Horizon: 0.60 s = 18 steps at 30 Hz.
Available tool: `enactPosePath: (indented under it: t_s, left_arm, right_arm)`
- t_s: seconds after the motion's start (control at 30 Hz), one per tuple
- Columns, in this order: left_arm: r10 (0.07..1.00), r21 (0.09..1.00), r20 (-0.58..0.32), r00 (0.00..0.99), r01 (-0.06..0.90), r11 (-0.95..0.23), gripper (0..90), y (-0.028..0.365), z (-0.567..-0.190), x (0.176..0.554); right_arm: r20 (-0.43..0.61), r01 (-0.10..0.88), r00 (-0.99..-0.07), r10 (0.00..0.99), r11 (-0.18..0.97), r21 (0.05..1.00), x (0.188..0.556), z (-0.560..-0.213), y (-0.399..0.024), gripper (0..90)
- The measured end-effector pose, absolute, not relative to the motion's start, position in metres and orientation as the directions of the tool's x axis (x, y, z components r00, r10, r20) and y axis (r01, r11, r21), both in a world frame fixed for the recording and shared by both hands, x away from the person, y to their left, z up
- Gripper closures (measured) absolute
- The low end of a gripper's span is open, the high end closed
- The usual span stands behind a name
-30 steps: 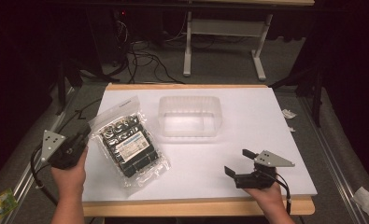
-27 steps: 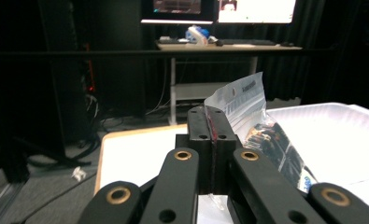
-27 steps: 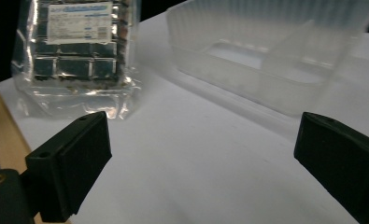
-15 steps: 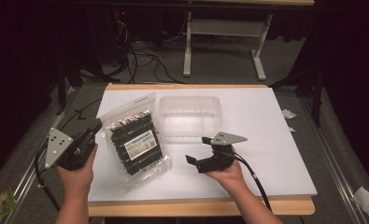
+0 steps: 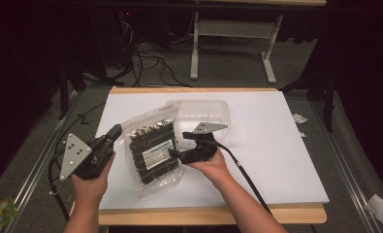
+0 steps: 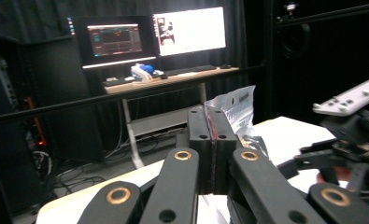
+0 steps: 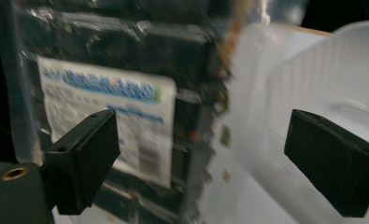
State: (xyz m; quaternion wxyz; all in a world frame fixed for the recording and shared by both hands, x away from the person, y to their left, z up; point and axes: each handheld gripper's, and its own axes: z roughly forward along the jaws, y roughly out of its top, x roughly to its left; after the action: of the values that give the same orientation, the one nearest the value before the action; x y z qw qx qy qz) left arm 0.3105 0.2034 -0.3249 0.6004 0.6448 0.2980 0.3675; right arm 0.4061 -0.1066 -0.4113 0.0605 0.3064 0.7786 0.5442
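A clear bag (image 5: 151, 150) of dark pieces with a white label lies on the white table (image 5: 276, 160), its left edge raised. My left gripper (image 5: 115, 131) is shut on that edge; in the left gripper view the shut gripper (image 6: 212, 122) pinches the silvery bag top (image 6: 236, 105). My right gripper (image 5: 179, 144) is open at the bag's right side. In the right gripper view the open gripper (image 7: 210, 158) has its jaws wide apart, the bag's label (image 7: 107, 114) close ahead at left and a clear tub (image 7: 331, 88) at right.
The empty clear plastic tub (image 5: 206, 114) stands just behind the bag, close to my right gripper. Cables trail from both grippers. Table legs and cords sit on the floor beyond the far edge; monitors on a desk (image 6: 173, 77) stand farther off.
My right gripper has swung left from the table's front right to the bag's right side. The left gripper has raised the bag's left edge, and the bag has shifted right.
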Motion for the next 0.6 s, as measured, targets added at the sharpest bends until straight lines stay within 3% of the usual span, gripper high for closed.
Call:
enactPosePath:
  t_s: [0.2,0.3,0.33,0.37,0.4,0.6]
  left_arm:
    - [0.811,0.993,0.114,0.574,-0.058,-0.099,90.0,0.199,-0.326,0.31]
    - [0.817,0.996,0.093,0.569,-0.047,-0.081,90.0,0.203,-0.329,0.313]
    - [0.817,0.996,0.093,0.569,-0.047,-0.081,90.0,0.203,-0.329,0.313]
    - [0.819,0.997,0.079,0.568,-0.037,-0.071,90.0,0.205,-0.33,0.314]
    - [0.824,0.997,0.072,0.561,-0.024,-0.07,90.0,0.207,-0.332,0.316]
    - [0.835,0.999,0.034,0.55,0.014,-0.05,90.0,0.213,-0.339,0.32]
  right_arm:
    - [0.288,0.413,-0.831,0.475,0.183,0.892,0.416,-0.405,-0.103,22.3]
    - [0.282,0.398,-0.842,0.46,0.178,0.9,0.414,-0.404,-0.108,40.6]
    - [0.282,0.398,-0.842,0.46,0.178,0.9,0.414,-0.404,-0.108,40.6]
    - [0.268,0.385,-0.844,0.464,0.176,0.906,0.414,-0.404,-0.111,46.4]
    - [0.265,0.376,-0.85,0.455,0.171,0.911,0.411,-0.404,-0.118,58.6]
    - [0.261,0.346,-0.881,0.394,0.161,0.924,0.399,-0.406,-0.132,71.5]
